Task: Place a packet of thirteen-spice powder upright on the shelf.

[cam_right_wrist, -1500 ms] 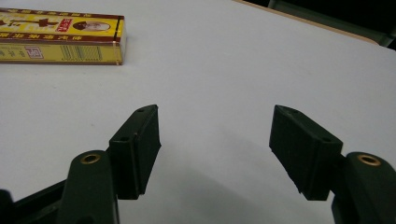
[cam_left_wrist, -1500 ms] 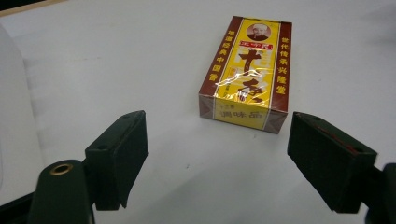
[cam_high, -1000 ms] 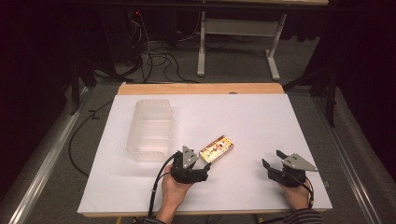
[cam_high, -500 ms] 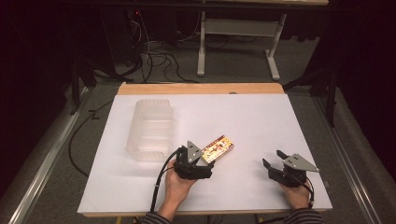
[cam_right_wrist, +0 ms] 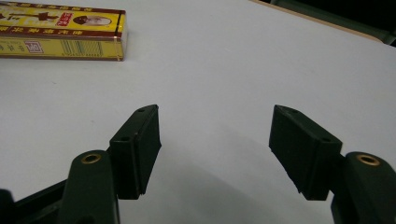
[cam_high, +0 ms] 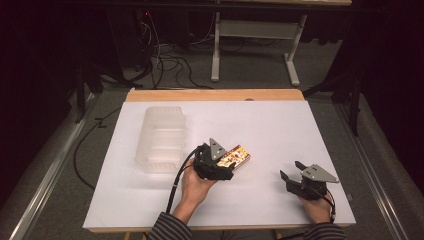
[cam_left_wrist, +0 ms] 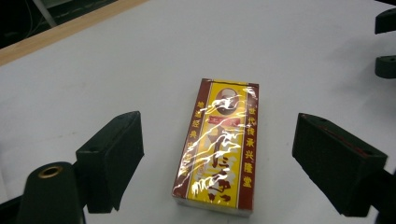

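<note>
A dim room with cables on the floor surrounds the white-covered bench (cam_high: 280,125). The left gripper (cam_left_wrist: 219,154) has just been opening: its fingers (cam_left_wrist: 112,158) now stand spread on either side of the yellow box (cam_left_wrist: 219,149), clear of its edges, where a second ago they sat closer around it. The box lies flat between and just ahead of them, so it looks released. The left hand (cam_high: 192,185) is angled down toward it. The right gripper (cam_right_wrist: 215,154) rests low, fingers spread on nothing, the box well off to their left. A clear plastic container (cam_high: 161,137) stands beyond the left fingers.
</note>
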The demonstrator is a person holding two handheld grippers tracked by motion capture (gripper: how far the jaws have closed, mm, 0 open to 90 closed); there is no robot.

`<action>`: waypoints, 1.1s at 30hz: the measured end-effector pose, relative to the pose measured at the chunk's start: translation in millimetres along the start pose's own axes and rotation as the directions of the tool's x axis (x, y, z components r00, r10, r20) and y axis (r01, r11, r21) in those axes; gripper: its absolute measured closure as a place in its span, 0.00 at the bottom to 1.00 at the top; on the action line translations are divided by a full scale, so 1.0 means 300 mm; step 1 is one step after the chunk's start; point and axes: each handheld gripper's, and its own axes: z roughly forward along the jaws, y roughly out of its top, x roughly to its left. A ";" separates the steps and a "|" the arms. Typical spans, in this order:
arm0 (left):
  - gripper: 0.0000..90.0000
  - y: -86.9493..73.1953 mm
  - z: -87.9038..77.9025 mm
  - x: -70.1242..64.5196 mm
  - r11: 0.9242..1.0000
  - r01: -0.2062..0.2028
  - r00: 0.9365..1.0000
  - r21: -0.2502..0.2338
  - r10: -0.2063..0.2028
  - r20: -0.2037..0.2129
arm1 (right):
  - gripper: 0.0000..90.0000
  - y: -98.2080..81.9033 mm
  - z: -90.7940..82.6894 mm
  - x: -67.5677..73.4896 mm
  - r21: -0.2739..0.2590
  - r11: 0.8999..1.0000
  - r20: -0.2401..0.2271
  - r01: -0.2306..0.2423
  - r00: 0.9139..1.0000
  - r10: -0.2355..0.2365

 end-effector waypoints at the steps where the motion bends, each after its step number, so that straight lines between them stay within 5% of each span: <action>1: 0.19 0.005 0.009 0.000 1.000 0.005 1.000 0.008 -0.005 0.001 | 0.38 0.000 0.001 0.001 0.002 1.000 -0.001 -0.003 1.000 0.003; 19: 0.19 0.072 0.171 -0.008 0.992 -0.020 0.999 0.127 0.016 0.034 | 0.38 -0.002 -0.002 -0.001 -0.012 1.000 0.004 -0.009 1.000 0.009; 33: 0.18 0.045 0.283 -0.016 0.980 -0.021 0.999 0.200 0.015 0.030 | 0.38 -0.002 -0.003 -0.001 -0.011 1.000 0.007 -0.016 1.000 0.016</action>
